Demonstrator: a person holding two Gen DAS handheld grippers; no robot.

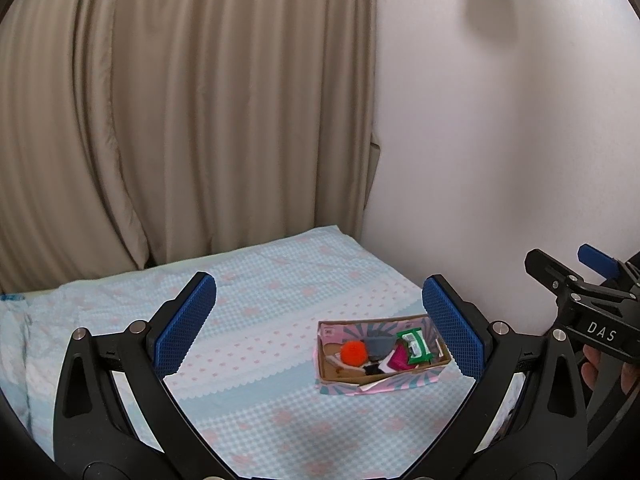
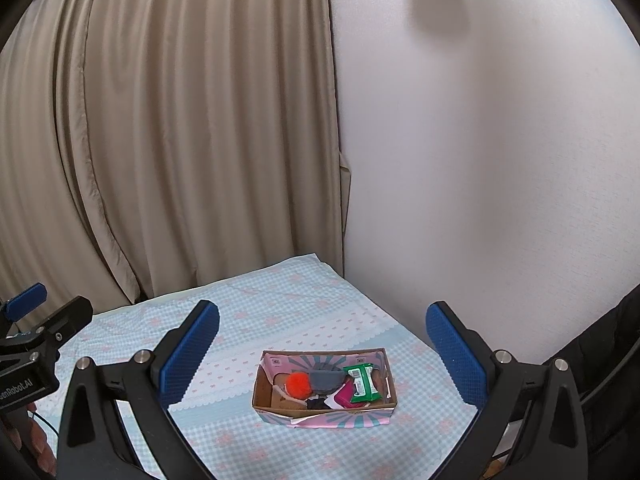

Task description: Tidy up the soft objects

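A small cardboard box (image 1: 416,382) (image 2: 320,414) with a pink and teal outside sits on the bed. Inside lie an orange pom-pom (image 1: 353,352) (image 2: 298,385), a grey soft piece (image 1: 378,346) (image 2: 326,380), a green packet (image 1: 417,346) (image 2: 363,383), a magenta piece (image 1: 401,359) (image 2: 345,395) and a dark scrap (image 2: 316,402). My left gripper (image 1: 318,328) is open and empty, held above the bed to the left of the box. My right gripper (image 2: 322,354) is open and empty, held above and in front of the box.
The bed (image 1: 256,320) (image 2: 280,308) has a light blue checked cover with pink flowers. Beige curtains (image 1: 180,120) hang behind it on the left, a white wall (image 2: 480,160) stands along its right side. The right gripper's body (image 1: 592,308) shows at the left view's right edge.
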